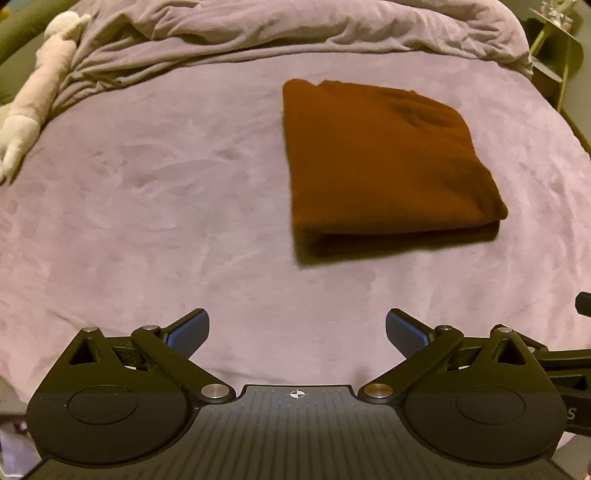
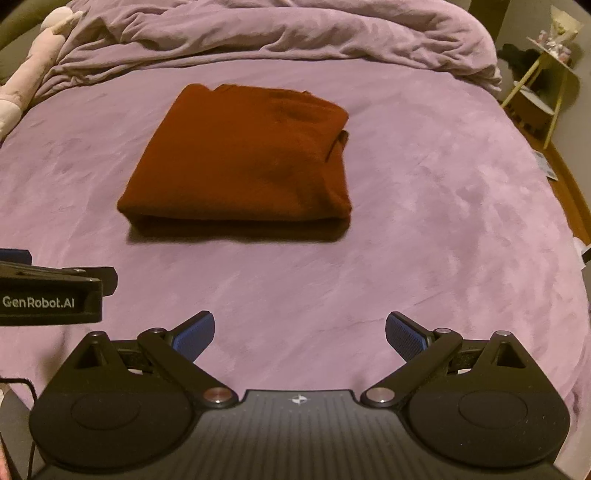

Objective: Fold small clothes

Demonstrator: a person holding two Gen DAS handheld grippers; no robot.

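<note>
A rust-brown garment [image 1: 384, 166] lies folded into a thick rectangle on the purple bed cover [image 1: 166, 206]. It also shows in the right wrist view [image 2: 243, 158], ahead and to the left. My left gripper [image 1: 297, 334] is open and empty, held back from the garment's near edge. My right gripper [image 2: 300, 334] is open and empty, also short of the garment. The left gripper's body [image 2: 51, 295] shows at the left edge of the right wrist view.
A rumpled purple duvet [image 1: 295, 29] is bunched along the far side of the bed. A pale plush toy [image 1: 40, 77] lies at the far left. A small light side table [image 2: 546, 77] stands beyond the bed's right edge.
</note>
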